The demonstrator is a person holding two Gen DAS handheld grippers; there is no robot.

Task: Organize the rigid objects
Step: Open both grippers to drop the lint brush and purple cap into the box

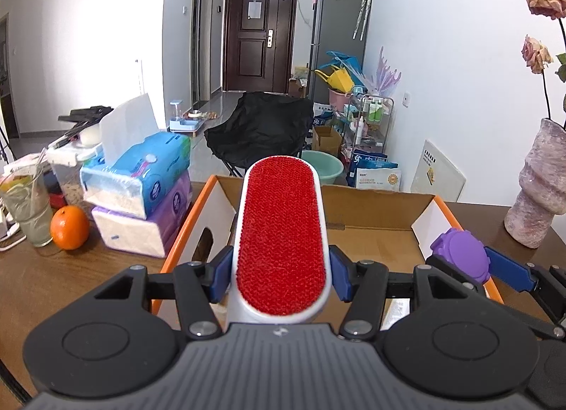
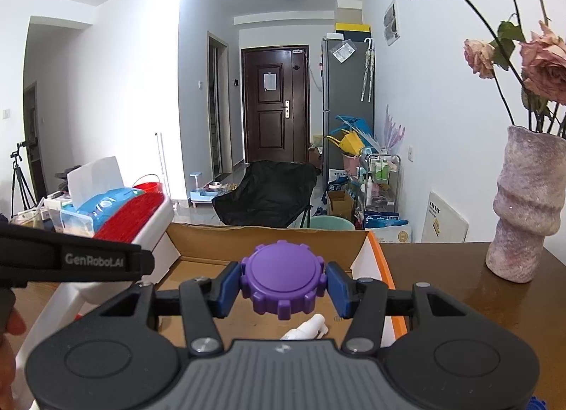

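My left gripper (image 1: 281, 277) is shut on a white lint brush with a red pad (image 1: 281, 233) and holds it above the open cardboard box (image 1: 371, 208). My right gripper (image 2: 283, 289) is shut on a purple notched cap (image 2: 283, 277), also over the box (image 2: 269, 233). The cap (image 1: 460, 254) and the right gripper's blue finger (image 1: 509, 270) show at the right of the left wrist view. The brush (image 2: 134, 215) shows at the left of the right wrist view. A white object (image 2: 307, 330) lies on the box floor.
Stacked tissue packs (image 1: 141, 194), an orange (image 1: 69, 227) and a glass (image 1: 26, 212) stand left of the box on the brown table (image 1: 70, 275). A pink vase with dried roses (image 2: 523, 208) stands at the right. A black chair (image 1: 261, 127) is behind the table.
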